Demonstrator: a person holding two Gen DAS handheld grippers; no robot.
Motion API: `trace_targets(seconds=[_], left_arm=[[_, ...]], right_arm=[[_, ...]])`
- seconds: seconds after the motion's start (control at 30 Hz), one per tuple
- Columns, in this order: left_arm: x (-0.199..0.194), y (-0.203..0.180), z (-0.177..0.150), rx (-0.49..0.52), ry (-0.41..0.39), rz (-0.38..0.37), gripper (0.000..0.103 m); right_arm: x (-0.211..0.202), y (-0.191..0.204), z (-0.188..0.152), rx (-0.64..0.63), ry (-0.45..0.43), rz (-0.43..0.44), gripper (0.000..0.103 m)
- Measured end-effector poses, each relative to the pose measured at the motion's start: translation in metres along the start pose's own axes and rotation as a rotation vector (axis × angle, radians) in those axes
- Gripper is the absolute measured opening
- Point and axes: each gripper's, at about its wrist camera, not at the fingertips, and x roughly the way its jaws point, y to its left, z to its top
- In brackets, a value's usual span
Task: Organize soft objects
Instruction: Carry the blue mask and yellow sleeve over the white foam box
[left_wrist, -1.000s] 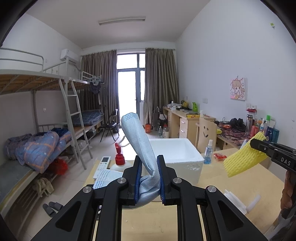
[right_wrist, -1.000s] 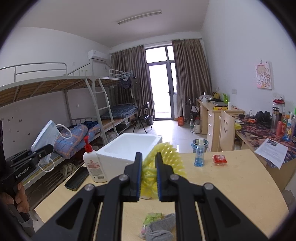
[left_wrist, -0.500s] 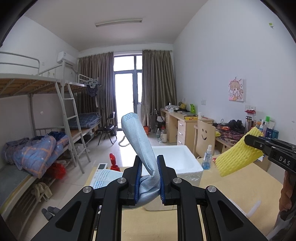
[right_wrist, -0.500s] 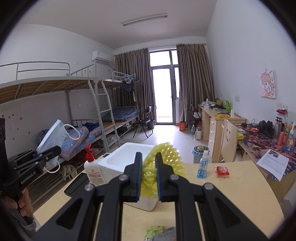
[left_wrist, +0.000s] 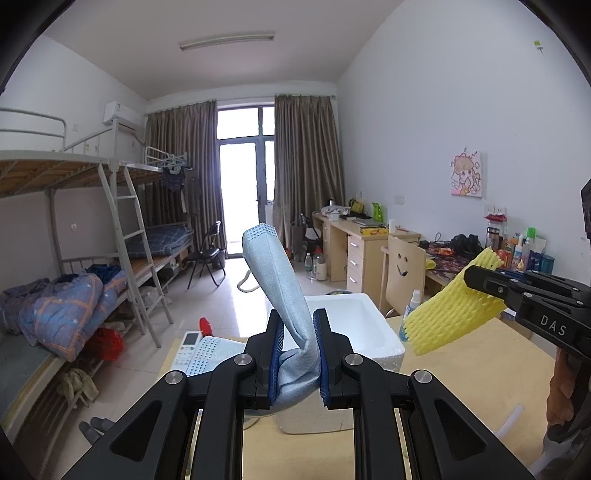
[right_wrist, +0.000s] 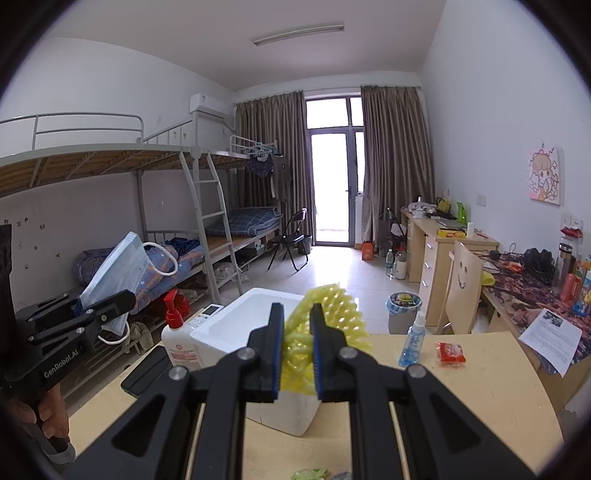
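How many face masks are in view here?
2: one blue face mask clamped in the left gripper, another mask lying on the table beside the remote. More may be hidden.

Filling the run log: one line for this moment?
left gripper: shut on face mask | right gripper: shut on yellow foam net | white foam box: ahead

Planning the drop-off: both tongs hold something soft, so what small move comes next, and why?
Probably carry the mask in the left tongs forward over the open foam box, since it sits just ahead and the yellow net in the right tongs is also above it.
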Motion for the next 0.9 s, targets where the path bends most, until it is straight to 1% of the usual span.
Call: trace_targets(seconds=[0.23, 0.57, 0.9], left_arm=[[0.018, 0.007, 0.002, -0.003, 0.01, -0.021, 0.018], [0.043, 0.004, 0.012, -0.005, 0.022, -0.038, 0.018], [0.069, 0.003, 0.018, 0.001, 0.043, -0.055, 0.018]], right_arm=[[0.012, 0.001, 0.003, 0.003, 0.009, 0.0, 0.017], [0.036, 0.007, 0.01, -0.032, 0.014, -0.008, 0.017], [0.056, 0.006, 0.013, -0.032, 0.023, 0.005, 0.017]])
